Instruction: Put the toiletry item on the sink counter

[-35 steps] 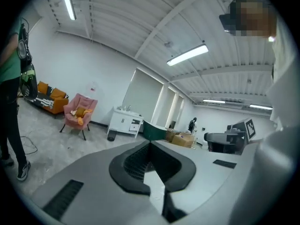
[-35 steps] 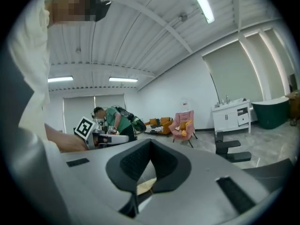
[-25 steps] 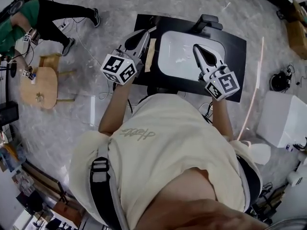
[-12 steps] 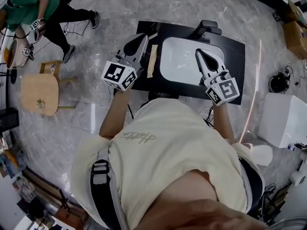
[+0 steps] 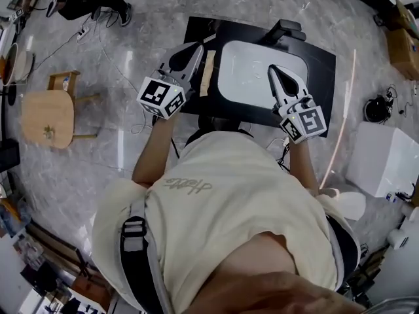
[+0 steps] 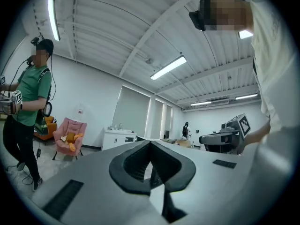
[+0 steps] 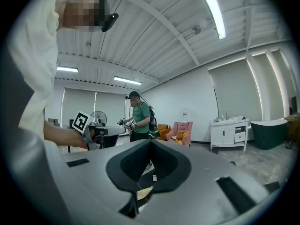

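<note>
**Grippers.** The left gripper hangs over the black sink counter, to the left of the white basin. Its jaws are pressed together with nothing between them. The right gripper hangs over the right part of the basin, jaws likewise together and empty. Both gripper views look out across the room and up to the ceiling lights, not down at the counter, so neither tool is aimed at any object.

**Task object.** The only candidate in view is a flat, pale tan, elongated item. It lies on the counter just left of the basin, between the basin and the left gripper. What it is cannot be made out. No other toiletry item shows on the counter, in the basin or beside the faucet behind the basin.

**Step in hand (judgement).** With both tools empty and the tan item resting on the counter, the placing looks either complete or not begun. Nothing is in transit.

**Next move (judgement).**
- If the item is the placed one, the grippers only need to draw clear without brushing it.
- If it is to be moved, the left gripper is nearest. It must tip down, part its jaws and straddle the item's narrow width.
- The item lies flat, so it offers little edge to catch.
</note>
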Demonstrator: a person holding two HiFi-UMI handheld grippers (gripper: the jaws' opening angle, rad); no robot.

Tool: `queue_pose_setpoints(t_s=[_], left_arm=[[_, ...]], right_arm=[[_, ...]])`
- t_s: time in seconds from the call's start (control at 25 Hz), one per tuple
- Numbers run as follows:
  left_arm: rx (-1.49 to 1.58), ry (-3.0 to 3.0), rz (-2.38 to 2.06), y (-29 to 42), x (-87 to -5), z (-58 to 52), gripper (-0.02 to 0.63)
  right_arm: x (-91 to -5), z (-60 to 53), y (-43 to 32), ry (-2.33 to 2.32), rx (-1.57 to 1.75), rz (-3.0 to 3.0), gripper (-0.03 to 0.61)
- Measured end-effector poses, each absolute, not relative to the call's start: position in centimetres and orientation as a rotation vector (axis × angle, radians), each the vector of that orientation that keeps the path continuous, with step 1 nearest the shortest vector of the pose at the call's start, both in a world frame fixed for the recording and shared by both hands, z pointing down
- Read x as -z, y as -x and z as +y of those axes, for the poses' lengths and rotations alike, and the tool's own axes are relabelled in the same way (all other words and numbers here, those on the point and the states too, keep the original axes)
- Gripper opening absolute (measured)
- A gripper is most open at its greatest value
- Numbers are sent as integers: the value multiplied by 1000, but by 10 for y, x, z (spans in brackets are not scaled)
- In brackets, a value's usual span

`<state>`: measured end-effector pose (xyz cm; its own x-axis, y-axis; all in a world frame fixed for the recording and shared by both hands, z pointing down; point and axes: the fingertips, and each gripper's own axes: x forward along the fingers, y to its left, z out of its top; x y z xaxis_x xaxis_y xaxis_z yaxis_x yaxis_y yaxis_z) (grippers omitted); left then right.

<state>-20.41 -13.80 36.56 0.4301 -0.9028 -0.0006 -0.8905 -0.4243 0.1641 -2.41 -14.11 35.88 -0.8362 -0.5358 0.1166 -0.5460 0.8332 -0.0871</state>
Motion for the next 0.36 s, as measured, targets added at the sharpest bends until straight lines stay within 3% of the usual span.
queue_pose_setpoints(t_s=[0.36], left_arm=[[129,-2519,-1598,217,-383,-141,3]], right_arm=[[-372,-139,29,-889,-150,-2895,-6]])
